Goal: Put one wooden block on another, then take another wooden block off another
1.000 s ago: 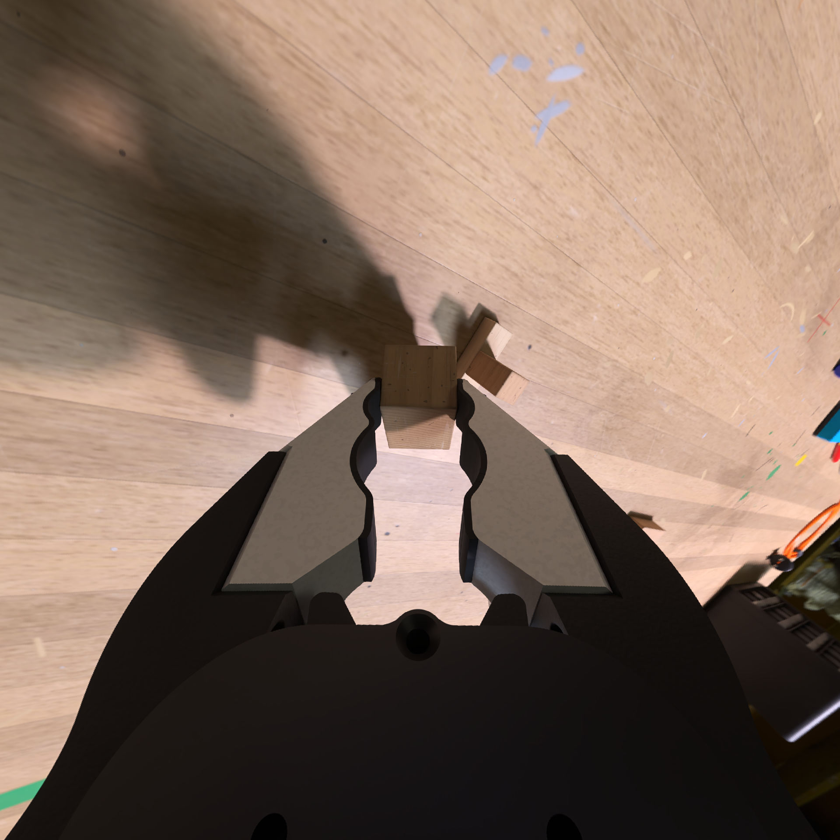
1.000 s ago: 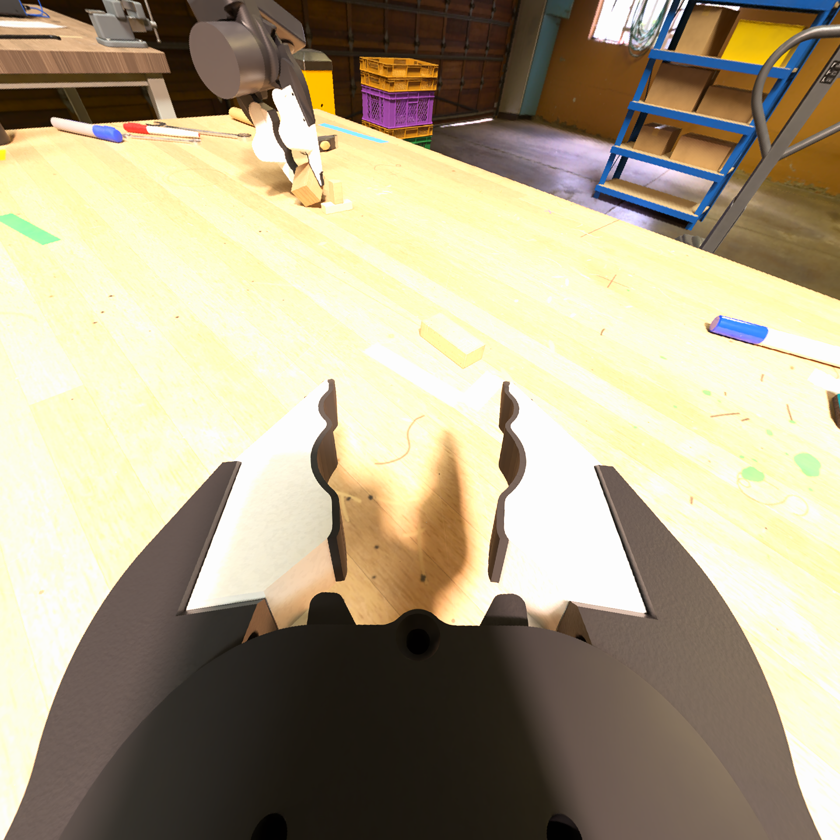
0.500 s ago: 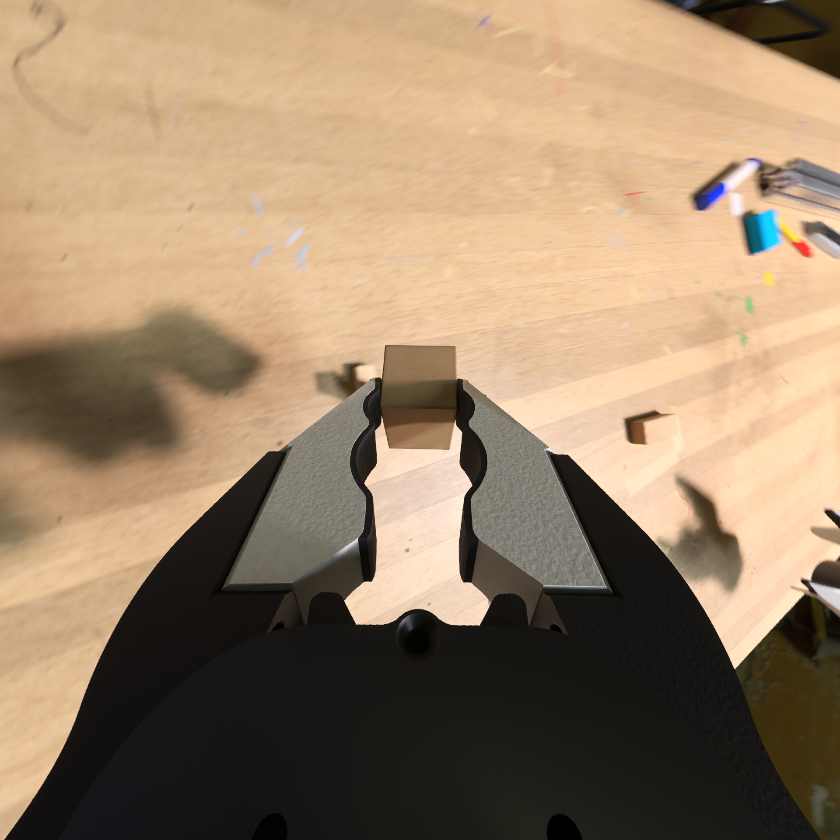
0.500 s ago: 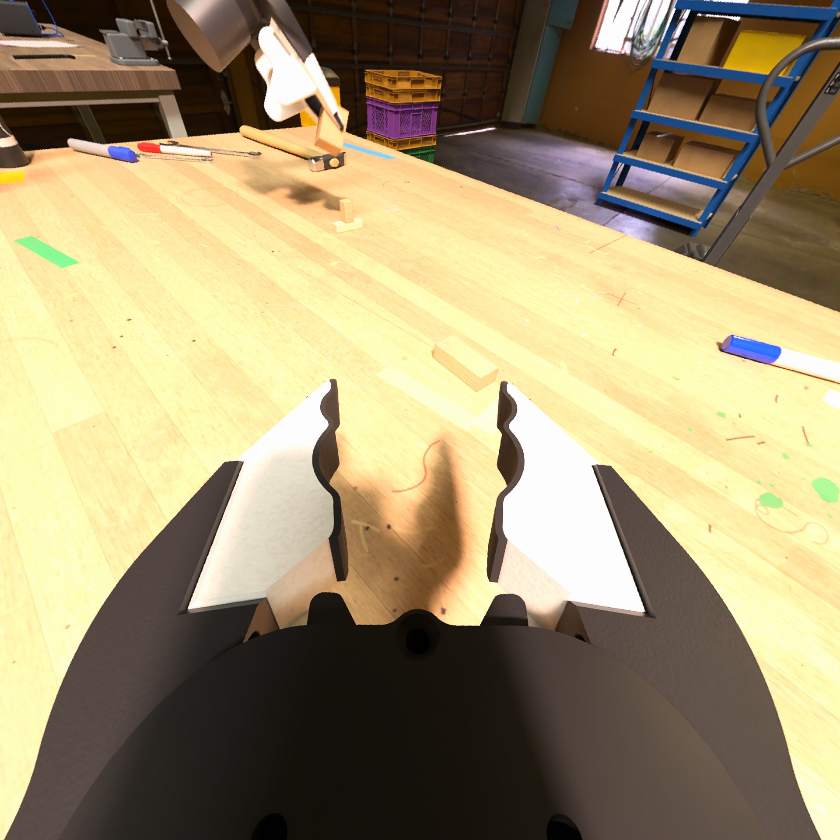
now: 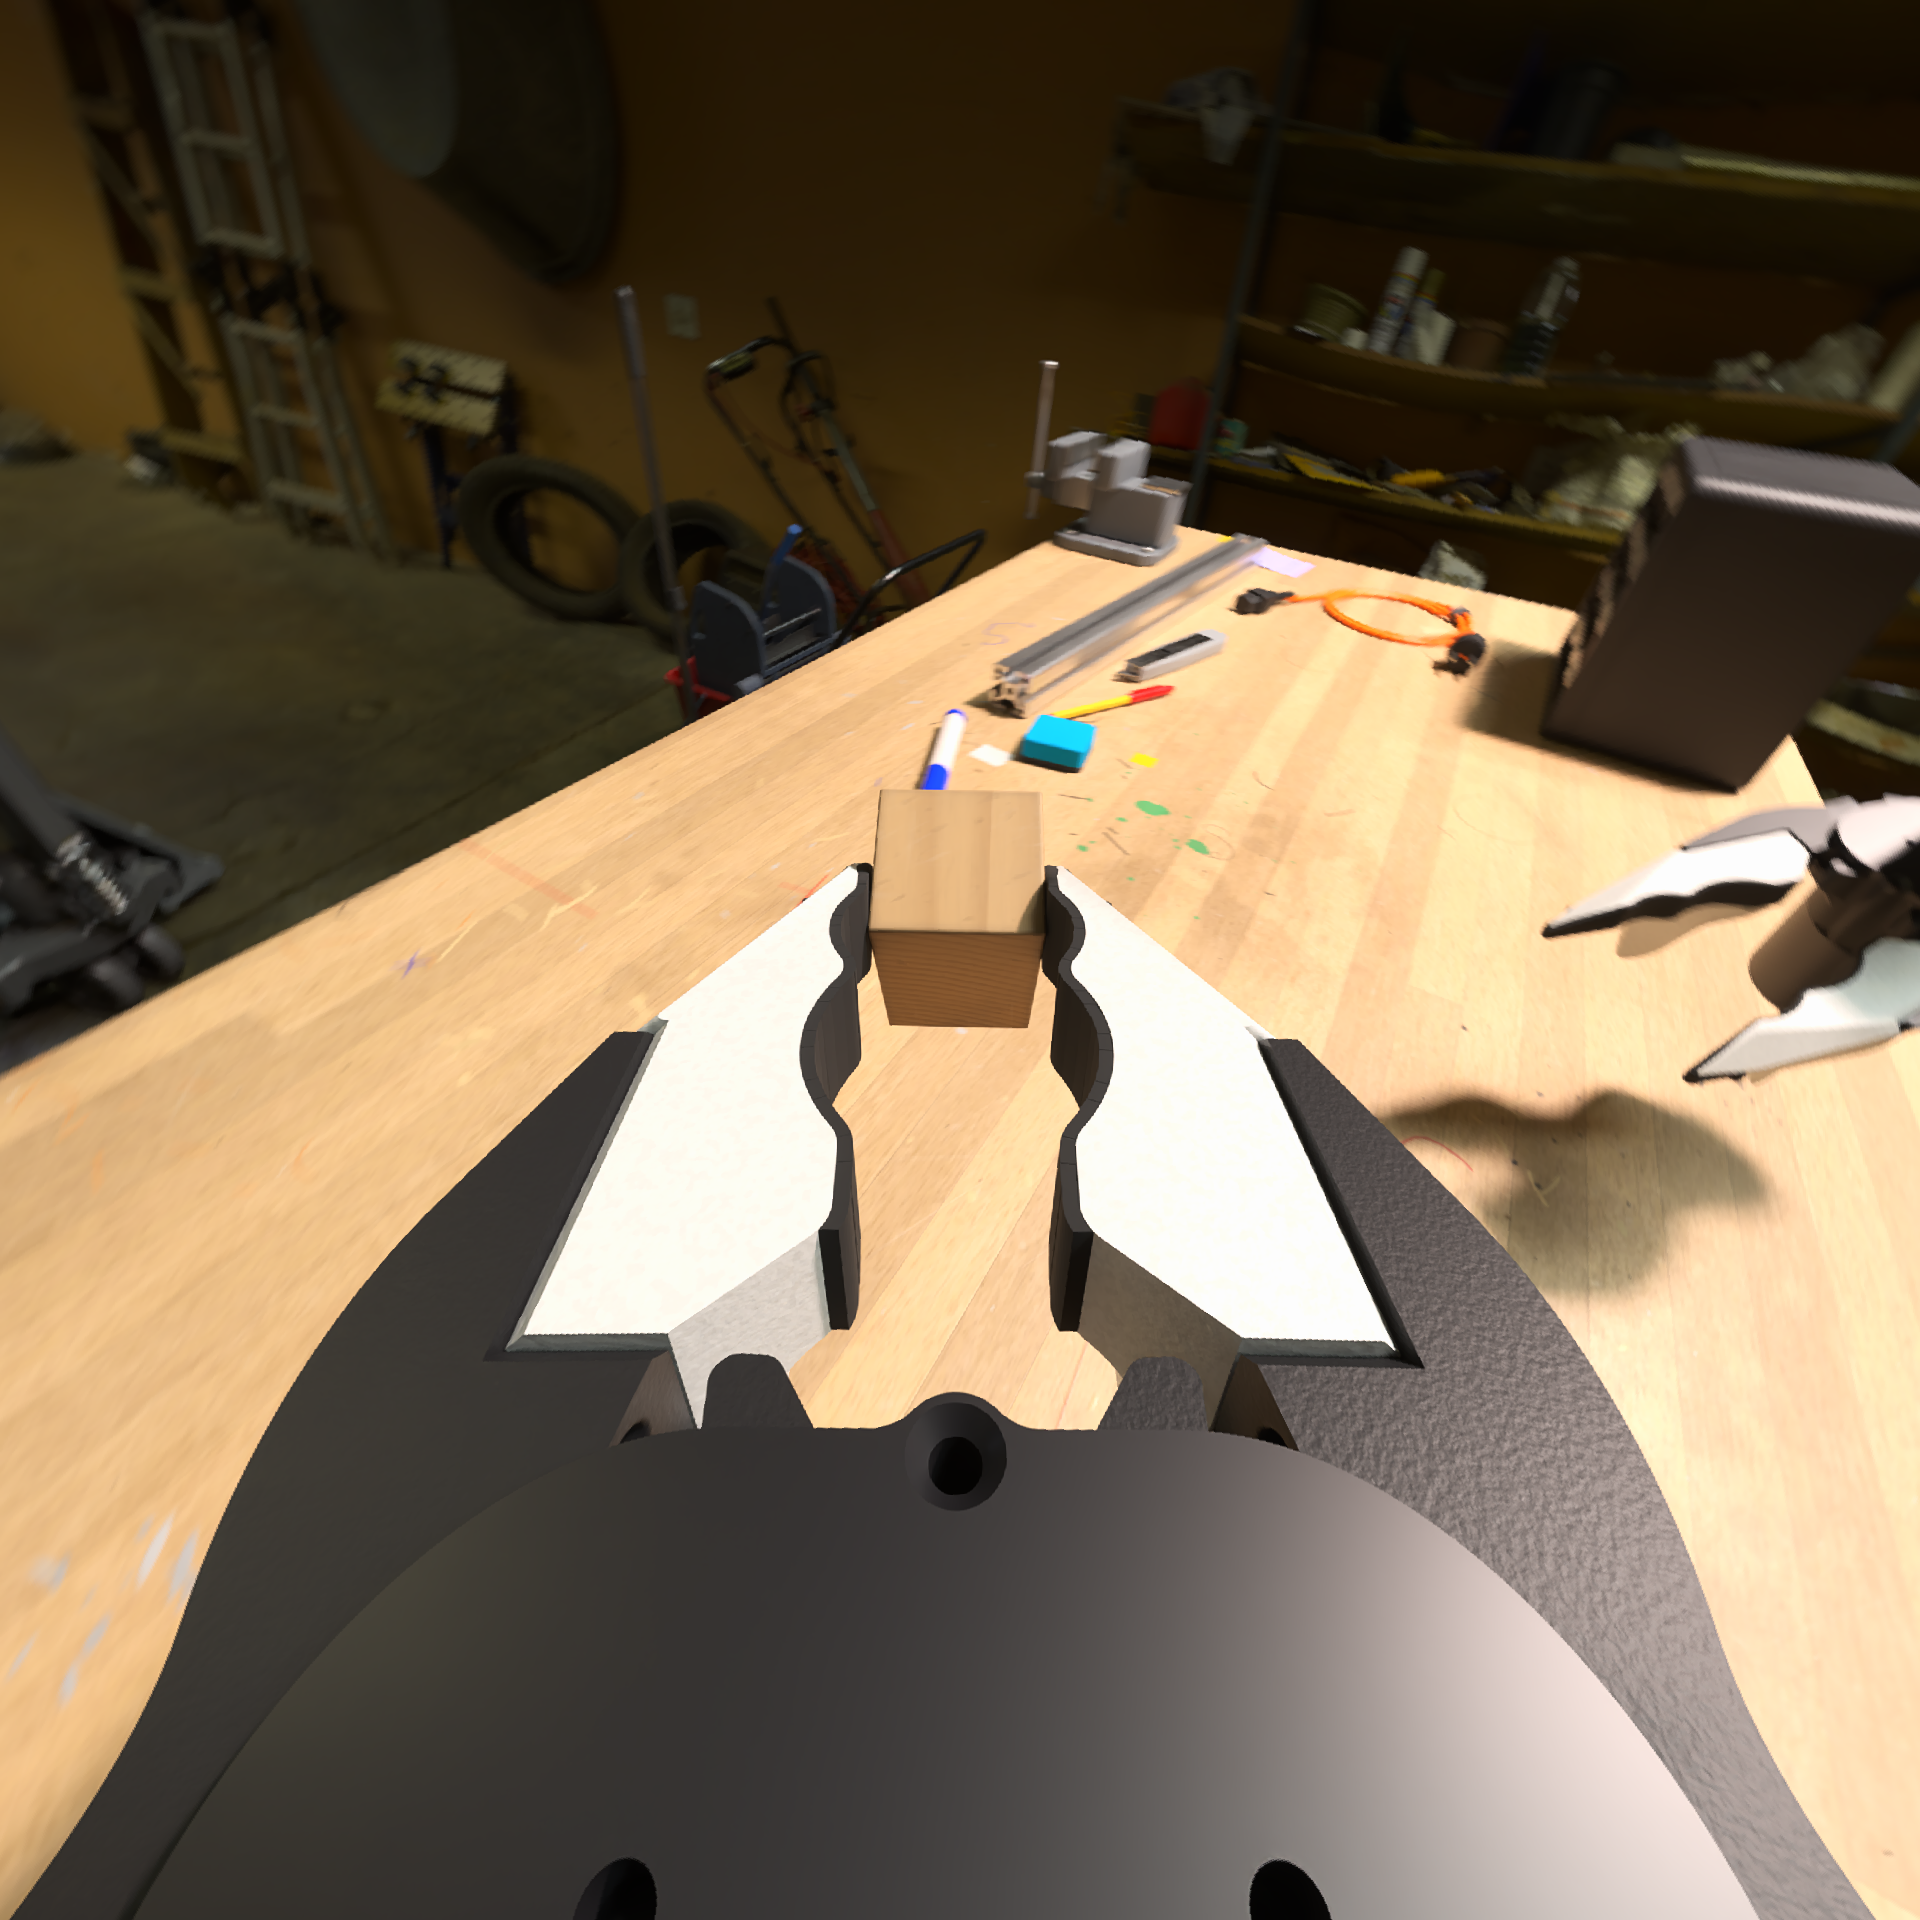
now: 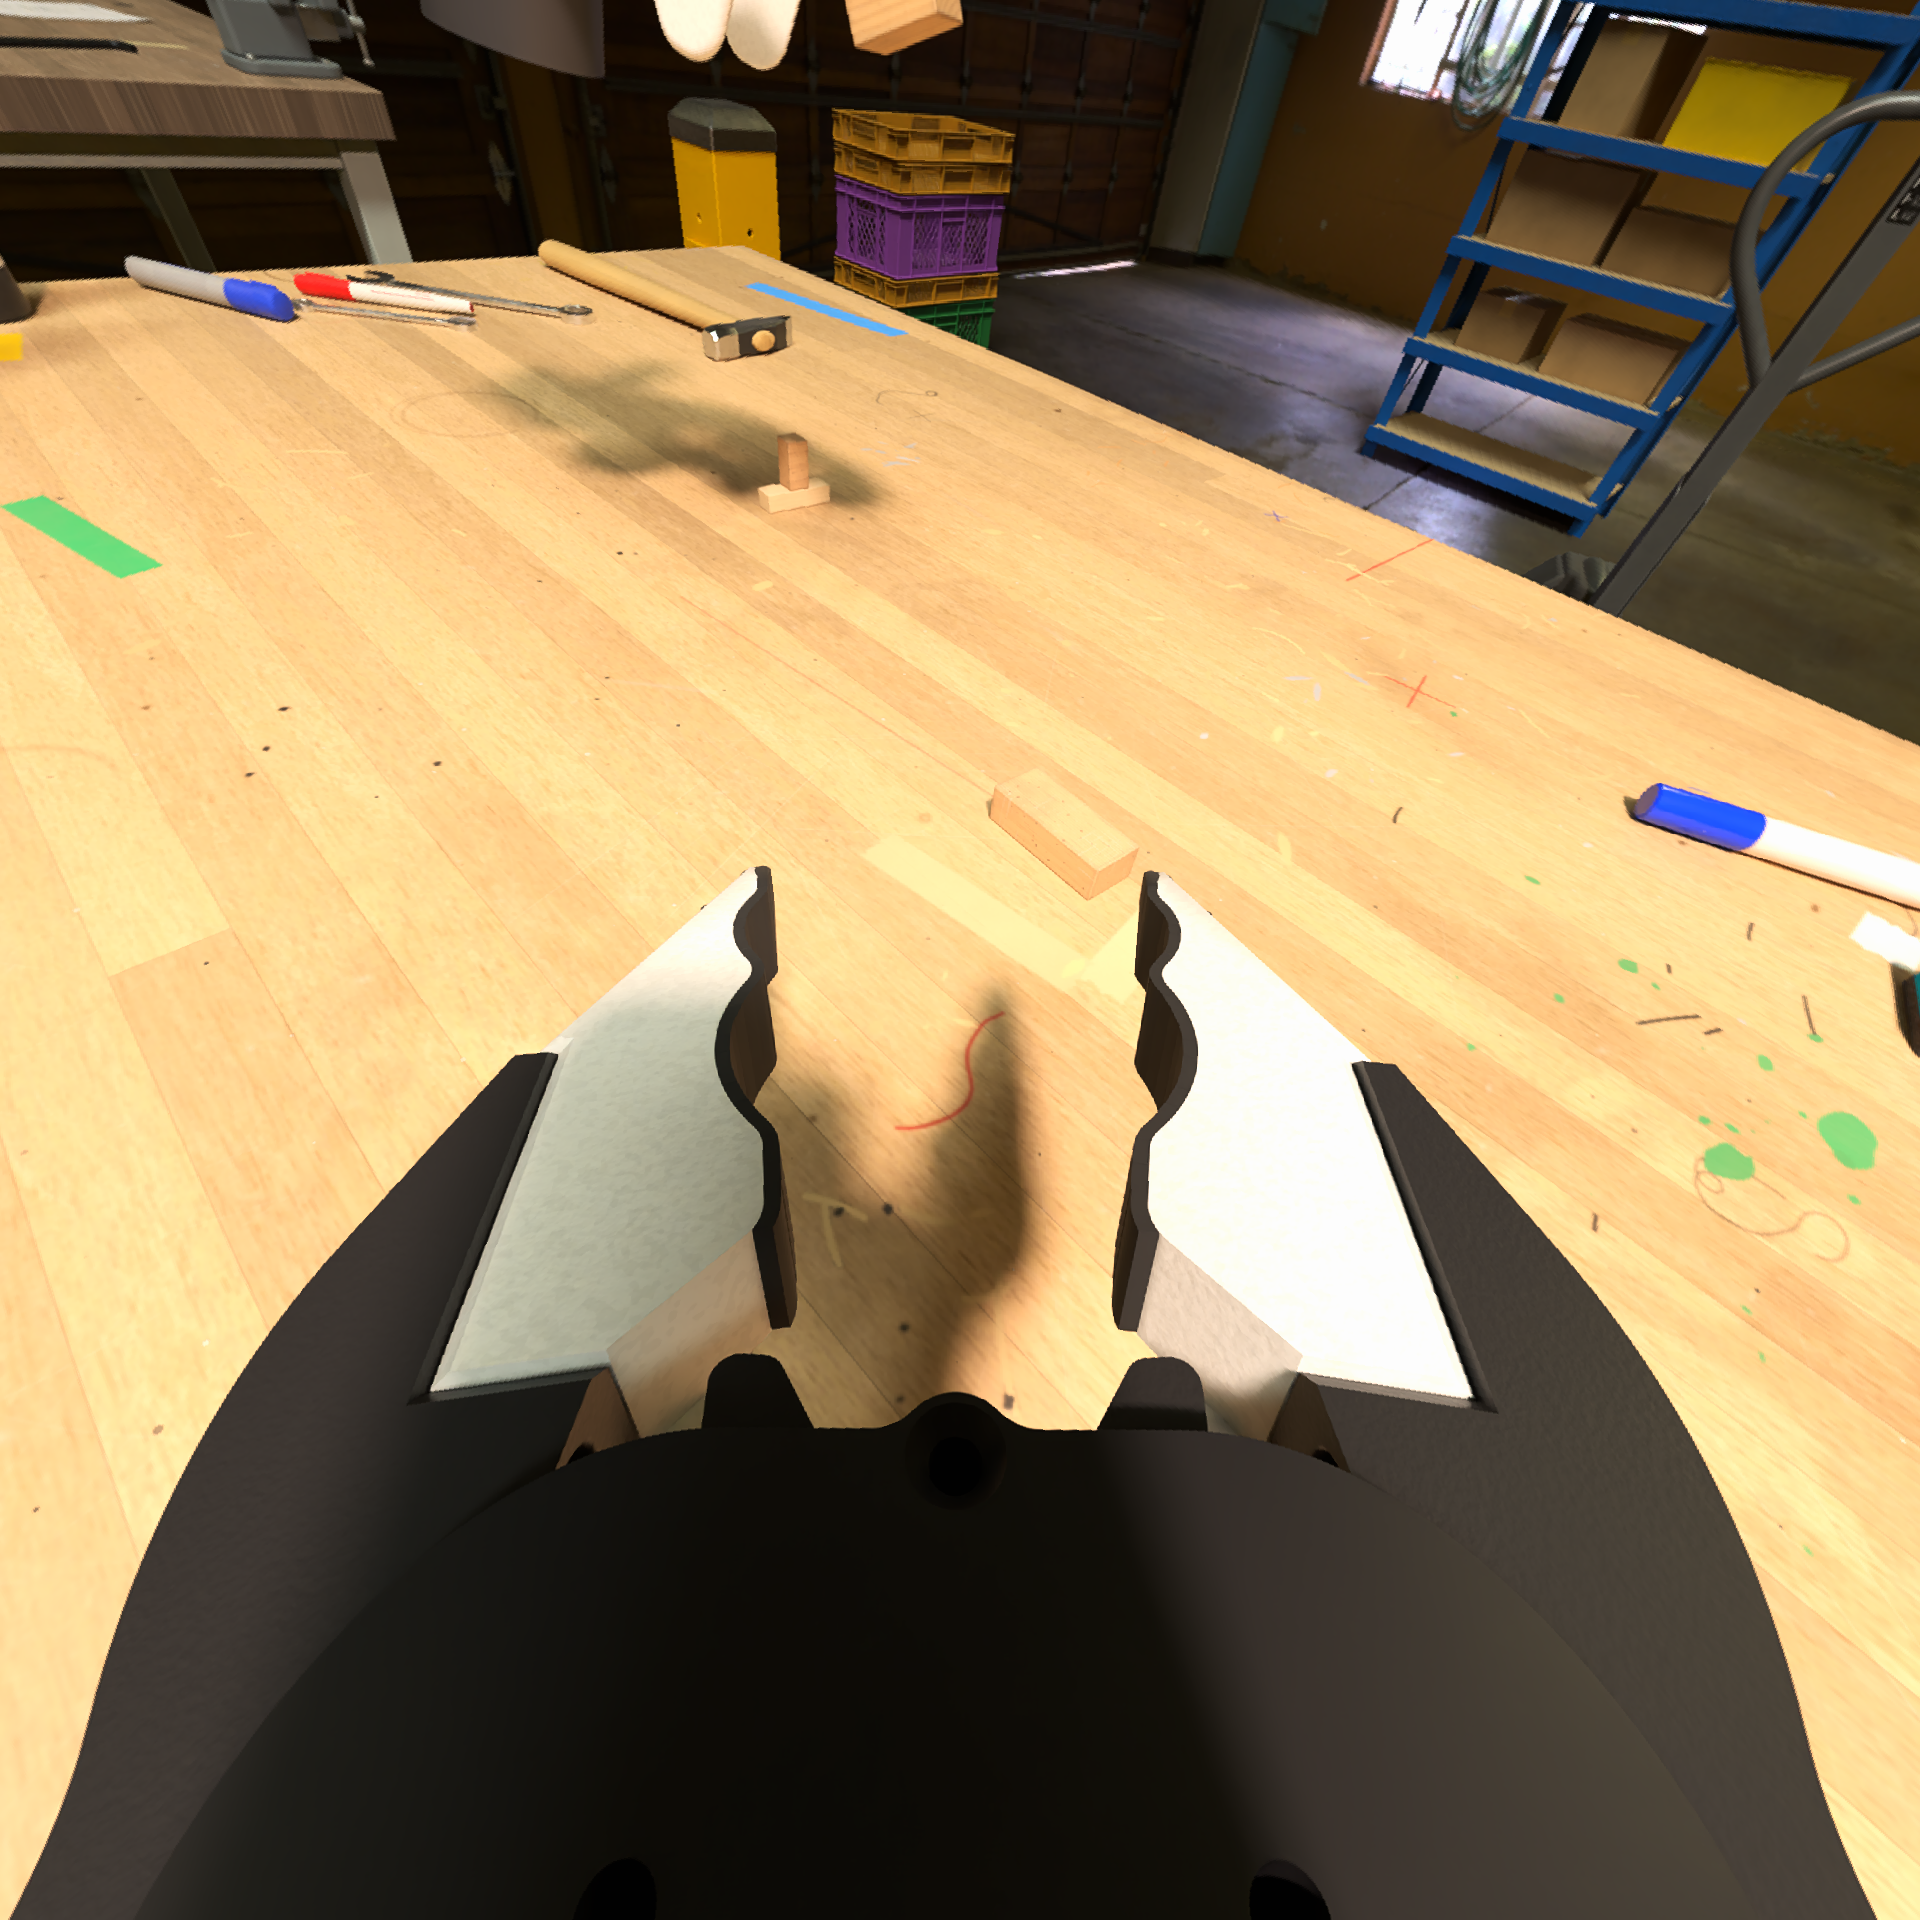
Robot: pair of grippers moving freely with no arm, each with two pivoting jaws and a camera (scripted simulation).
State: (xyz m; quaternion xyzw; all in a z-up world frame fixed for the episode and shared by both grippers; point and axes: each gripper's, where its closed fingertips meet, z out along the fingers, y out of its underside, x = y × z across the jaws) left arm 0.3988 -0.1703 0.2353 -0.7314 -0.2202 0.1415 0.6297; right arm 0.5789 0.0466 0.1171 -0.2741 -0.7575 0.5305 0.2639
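Note:
My left gripper (image 5: 956,904) is shut on a wooden cube (image 5: 956,904) and holds it high above the workbench. The cube also shows at the top of the right wrist view (image 6: 902,23), next to the left gripper's white fingers (image 6: 727,26). My right gripper (image 6: 954,894) is open and empty, low over the bench. A flat wooden block (image 6: 1060,831) lies just beyond its fingertips. Farther off, a small upright block (image 6: 793,460) stands on a flat block (image 6: 795,497). The right gripper also shows at the right edge of the left wrist view (image 5: 1621,992).
A hammer (image 6: 665,301), markers (image 6: 208,289) and a wrench lie at the bench's far end. A blue marker (image 6: 1766,836) lies to the right. In the left wrist view I see a blue eraser (image 5: 1058,743), an aluminium bar (image 5: 1122,618), an orange cable (image 5: 1392,621) and a grey box (image 5: 1725,613).
My left gripper has lifted the cube well above the bench and tilted up from looking down to looking across the room. My right gripper has edged toward the flat block.

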